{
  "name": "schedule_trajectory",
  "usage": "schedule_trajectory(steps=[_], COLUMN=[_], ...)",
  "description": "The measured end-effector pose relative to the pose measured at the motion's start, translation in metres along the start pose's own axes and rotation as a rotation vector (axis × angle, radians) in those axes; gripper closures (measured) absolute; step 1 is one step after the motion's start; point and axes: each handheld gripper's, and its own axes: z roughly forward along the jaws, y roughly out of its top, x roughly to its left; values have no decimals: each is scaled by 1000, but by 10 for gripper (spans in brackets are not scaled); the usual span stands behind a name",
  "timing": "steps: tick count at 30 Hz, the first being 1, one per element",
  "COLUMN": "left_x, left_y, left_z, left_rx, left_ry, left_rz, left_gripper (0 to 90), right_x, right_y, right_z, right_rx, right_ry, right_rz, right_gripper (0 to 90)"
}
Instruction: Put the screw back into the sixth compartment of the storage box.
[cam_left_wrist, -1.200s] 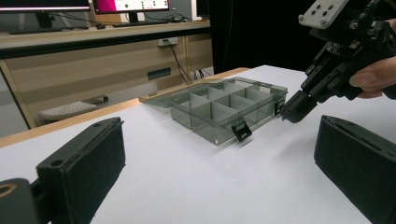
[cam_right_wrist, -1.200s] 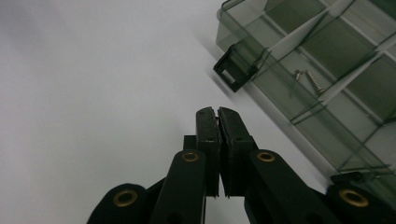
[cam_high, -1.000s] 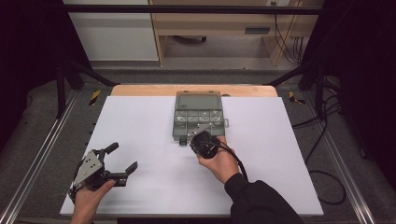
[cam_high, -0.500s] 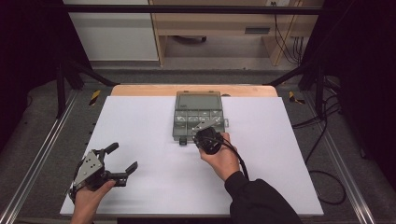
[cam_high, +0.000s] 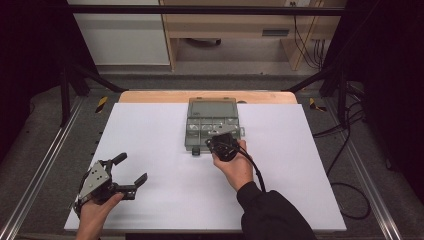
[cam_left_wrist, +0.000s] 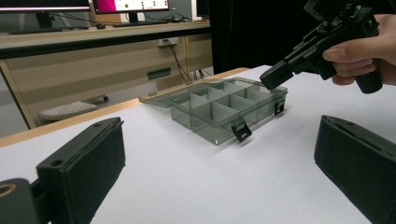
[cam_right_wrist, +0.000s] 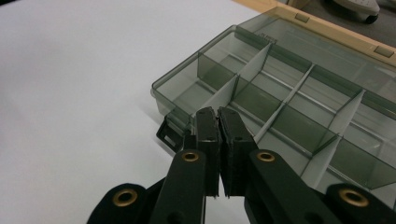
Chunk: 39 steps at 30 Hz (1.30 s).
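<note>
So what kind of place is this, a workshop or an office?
Probably a lab recording bench: a white table inside a metal frame, dark curtains at the sides, and monitors on a desk behind.

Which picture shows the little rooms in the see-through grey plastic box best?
The right gripper view: the see-through grey plastic box is close, dividers plain. The left gripper view shows it sideways, farther off; the high view shows it small.

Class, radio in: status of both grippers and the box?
Left gripper open, idle on table. Right gripper shut, empty, over open compartment box front edge. Nothing in the way.
</note>
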Motion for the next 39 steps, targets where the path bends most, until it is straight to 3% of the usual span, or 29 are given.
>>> schedule_trajectory(steps=[8,16,19,28,29,32,34,37,39], left_x=[0,0,0,0,0,0,1,0,1], left_y=[0,0,0,0,0,0,0,0,0], left_z=[0,0,0,0,0,0,0,0,0], left_rx=[0,4,4,3,0,5,6,5,5], left_ry=[0,-1,-1,-1,0,0,-1,-1,-1], left_rz=[0,4,3,3,0,3,3,4,3], left_gripper=[18,18,18,17,18,18,17,17,17], right_x=[-1,-6,-7,-10,-9,-11,-10,-10,-9], right_y=[1,-1,-1,5,6,4,3,2,1], right_z=[6,21,25,36,37,41,43,47,48], right_rx=[-71,-53,-51,-62,-63,-73,-67,-55,-47], right_ry=[-22,-26,-31,-49,-53,-67,-69,-69,-85], right_rz=[31,47,73,52,76,65,92,79,96], right_gripper=[877,877,877,877,877,877,873,731,673])
